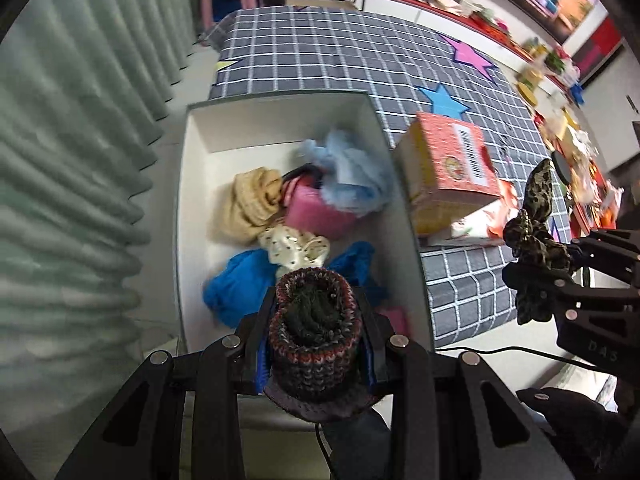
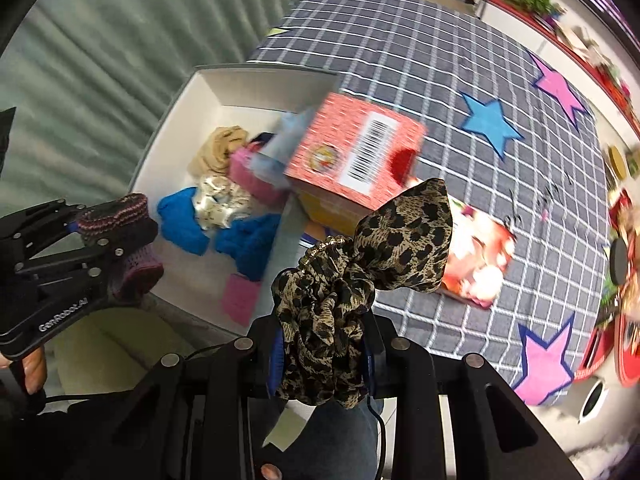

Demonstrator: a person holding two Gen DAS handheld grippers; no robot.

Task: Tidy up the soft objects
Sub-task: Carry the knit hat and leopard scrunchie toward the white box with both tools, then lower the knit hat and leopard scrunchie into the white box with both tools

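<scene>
— Knitted hat (image 1: 315,332), chunky and rolled, is clamped in the left hand-held gripper (image 1: 316,336) over the white box (image 1: 280,126); released askew, it could bounce off the heap.

— Right hand-held gripper (image 2: 322,350) pinches a floppy leopard scrunchie (image 2: 348,276) above the desk (image 2: 400,52); thin fabric might slip.

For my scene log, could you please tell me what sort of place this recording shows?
Probably a staged room in a home or lab: a grey checked cloth with felt stars, a pleated green curtain, a long shelf crowded with colourful items, and a white box of soft things.
</scene>
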